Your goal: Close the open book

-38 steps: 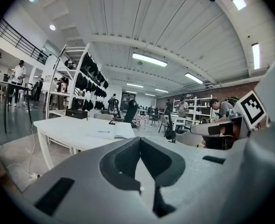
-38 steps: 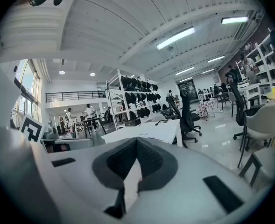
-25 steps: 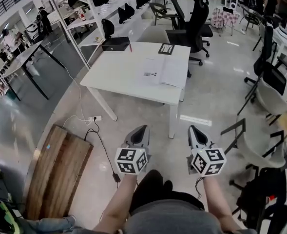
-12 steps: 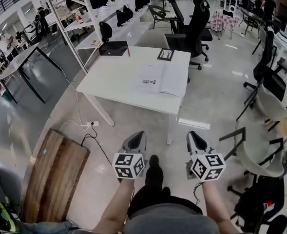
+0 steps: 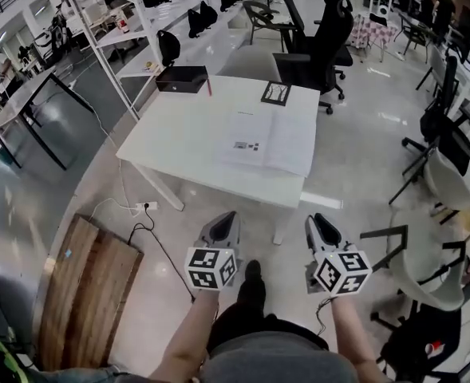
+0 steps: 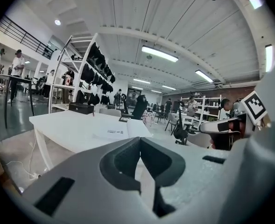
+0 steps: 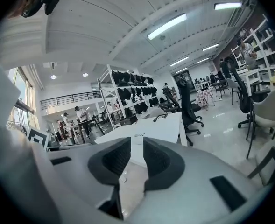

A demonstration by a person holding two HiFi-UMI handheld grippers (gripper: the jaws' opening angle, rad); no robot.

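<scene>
The open book (image 5: 268,142) lies flat on the white table (image 5: 179,130), its pale pages up, near the table's front right corner. Both grippers hang over the floor, short of the table and pointing towards it. My left gripper (image 5: 227,216) is shut, its tips meeting with nothing between them. In the left gripper view the book (image 6: 123,133) shows just beyond the left gripper (image 6: 139,139). The jaws of my right gripper (image 5: 321,220) are opening, and they hold nothing. In the right gripper view, the right gripper (image 7: 137,141) shows a narrow gap, with the table (image 7: 165,122) ahead.
A black box (image 5: 182,78) and a black-framed card (image 5: 276,92) sit on the table's far side. Black office chairs (image 5: 318,38) stand behind it, and a grey chair (image 5: 426,246) stands at the right. A wooden board (image 5: 87,294) and a cable (image 5: 151,230) lie on the floor at the left.
The person has walked towards the table with both grippers held out. The table and book now sit closer and larger in the head view.
</scene>
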